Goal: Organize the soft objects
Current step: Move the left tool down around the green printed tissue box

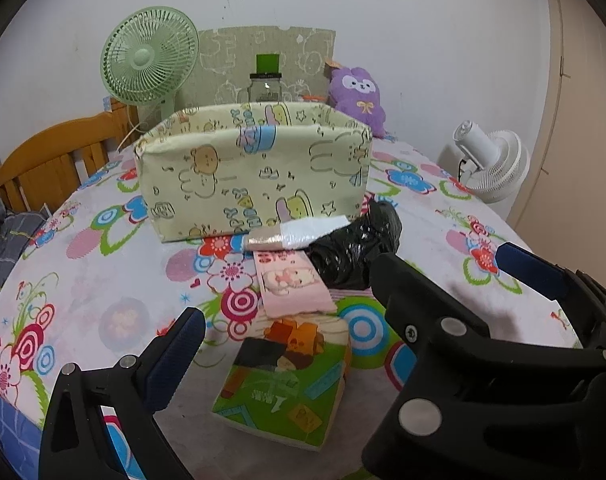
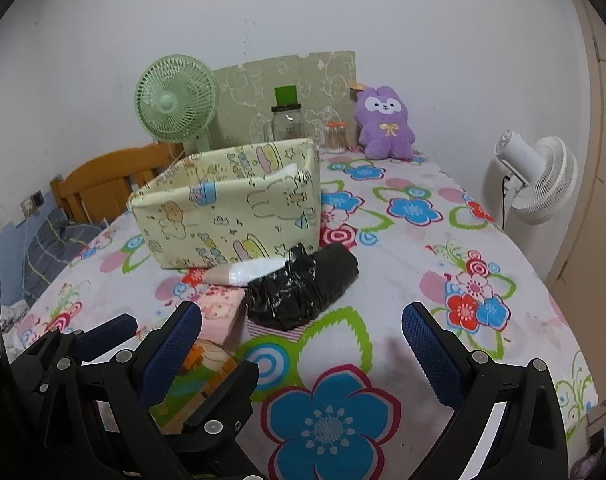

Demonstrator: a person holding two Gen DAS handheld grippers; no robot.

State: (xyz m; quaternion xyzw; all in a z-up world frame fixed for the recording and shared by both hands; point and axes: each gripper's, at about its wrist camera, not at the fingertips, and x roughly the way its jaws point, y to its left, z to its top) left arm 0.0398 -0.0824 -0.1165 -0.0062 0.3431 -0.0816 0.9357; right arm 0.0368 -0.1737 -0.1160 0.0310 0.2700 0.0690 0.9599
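A pale yellow fabric storage box (image 1: 255,168) with cartoon prints stands open on the flowered table; it also shows in the right wrist view (image 2: 227,216). In front of it lie a beige and white roll (image 1: 295,234), a black plastic bundle (image 1: 355,248), a pink folded cloth (image 1: 295,284) and a green printed tissue pack (image 1: 287,384). My left gripper (image 1: 287,360) is open over the tissue pack. My right gripper (image 2: 303,344) is open near the black bundle (image 2: 303,292), holding nothing. The right gripper's fingers (image 1: 527,268) show beside the bundle in the left wrist view.
At the back stand a green fan (image 1: 149,66), a glass jar (image 1: 265,88), a purple plush (image 1: 359,94) and a patterned board (image 1: 263,60). A white fan (image 2: 539,176) stands off the table's right edge. A wooden chair (image 1: 51,156) is at the left.
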